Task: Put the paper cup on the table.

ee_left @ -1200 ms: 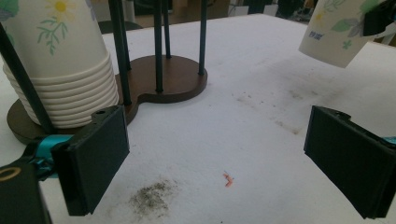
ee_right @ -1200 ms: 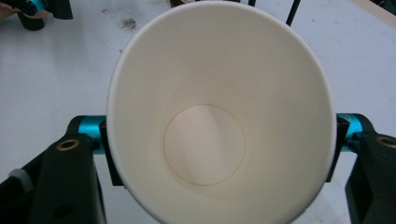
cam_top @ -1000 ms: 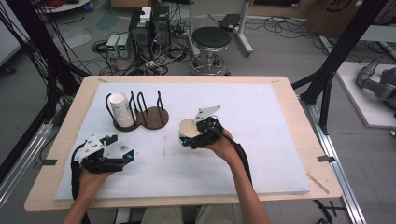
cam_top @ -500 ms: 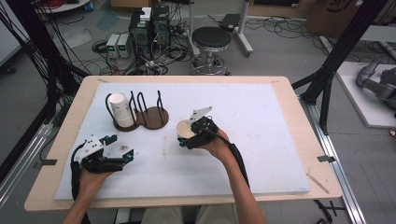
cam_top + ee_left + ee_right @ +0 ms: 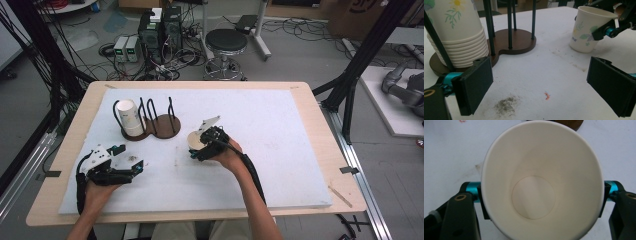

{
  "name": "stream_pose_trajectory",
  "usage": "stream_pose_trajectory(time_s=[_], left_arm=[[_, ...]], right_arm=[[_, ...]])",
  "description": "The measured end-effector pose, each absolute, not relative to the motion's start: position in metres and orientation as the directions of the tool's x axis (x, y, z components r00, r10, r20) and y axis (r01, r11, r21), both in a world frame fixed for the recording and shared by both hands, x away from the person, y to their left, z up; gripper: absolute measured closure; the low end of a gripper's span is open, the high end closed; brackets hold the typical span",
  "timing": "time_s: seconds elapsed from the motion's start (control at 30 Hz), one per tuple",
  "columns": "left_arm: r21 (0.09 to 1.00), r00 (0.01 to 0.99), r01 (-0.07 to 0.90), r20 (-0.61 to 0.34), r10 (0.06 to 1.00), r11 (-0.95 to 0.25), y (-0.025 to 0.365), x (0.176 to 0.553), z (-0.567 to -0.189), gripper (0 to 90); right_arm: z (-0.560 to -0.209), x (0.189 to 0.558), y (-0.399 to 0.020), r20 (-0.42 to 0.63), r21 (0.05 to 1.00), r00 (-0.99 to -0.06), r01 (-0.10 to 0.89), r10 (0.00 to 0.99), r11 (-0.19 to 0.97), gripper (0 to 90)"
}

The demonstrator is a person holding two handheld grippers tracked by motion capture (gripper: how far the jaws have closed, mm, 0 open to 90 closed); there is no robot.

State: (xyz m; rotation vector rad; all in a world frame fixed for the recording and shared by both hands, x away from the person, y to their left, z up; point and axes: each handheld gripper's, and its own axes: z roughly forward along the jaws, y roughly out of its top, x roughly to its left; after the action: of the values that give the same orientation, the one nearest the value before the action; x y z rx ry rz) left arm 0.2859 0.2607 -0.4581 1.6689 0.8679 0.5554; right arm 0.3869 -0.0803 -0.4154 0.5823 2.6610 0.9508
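A white paper cup (image 5: 194, 140) with a flower print stands upright near the middle of the mat, and my right gripper (image 5: 199, 146) is shut on its sides. In the right gripper view I look down into the empty cup (image 5: 534, 195), with a jaw pressed on each side of it. In the left gripper view the cup (image 5: 584, 32) has its base at the mat. A stack of cups (image 5: 129, 117) sits upside down in a wire rack on a wooden base (image 5: 162, 126), left of the held cup. My left gripper (image 5: 119, 161) rests open near the front left, holding nothing.
The white mat (image 5: 280, 130) covers a wooden table (image 5: 325, 115). The rack's right bay (image 5: 516, 41) holds no cups. A dark smudge (image 5: 505, 106) and a small orange fleck (image 5: 546, 95) lie on the mat between my left jaws.
My right gripper has shifted the cup slightly left, toward the rack. The left gripper has stayed where it was.
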Motion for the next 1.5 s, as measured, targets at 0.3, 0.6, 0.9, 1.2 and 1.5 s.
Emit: stream_pose_trajectory(time_s=[0.3,0.6,0.9,1.2,1.5], left_arm=[[0.959,0.618,0.261,-0.075,0.783,-0.113,0.26,0.286,-0.458,6.7],[0.959,0.62,0.26,-0.073,0.782,-0.117,0.26,0.286,-0.458,6.7],[0.959,0.621,0.259,-0.073,0.78,-0.117,0.26,0.286,-0.458,6.7],[0.959,0.622,0.259,-0.074,0.78,-0.116,0.26,0.286,-0.458,6.7],[0.959,0.622,0.259,-0.073,0.78,-0.116,0.26,0.286,-0.458,6.7]], right_arm=[[-0.418,0.388,-0.078,-0.09,0.661,-0.885,0.29,0.456,0.692,28.5],[-0.42,0.389,-0.079,-0.076,0.67,-0.883,0.298,0.462,0.68,25.6],[-0.425,0.389,-0.075,-0.085,0.647,-0.882,0.305,0.463,0.699,18.0],[-0.424,0.387,-0.081,-0.074,0.655,-0.875,0.32,0.479,0.685,16.1],[-0.424,0.378,-0.096,-0.074,0.678,-0.862,0.326,0.502,0.659,16.1]])
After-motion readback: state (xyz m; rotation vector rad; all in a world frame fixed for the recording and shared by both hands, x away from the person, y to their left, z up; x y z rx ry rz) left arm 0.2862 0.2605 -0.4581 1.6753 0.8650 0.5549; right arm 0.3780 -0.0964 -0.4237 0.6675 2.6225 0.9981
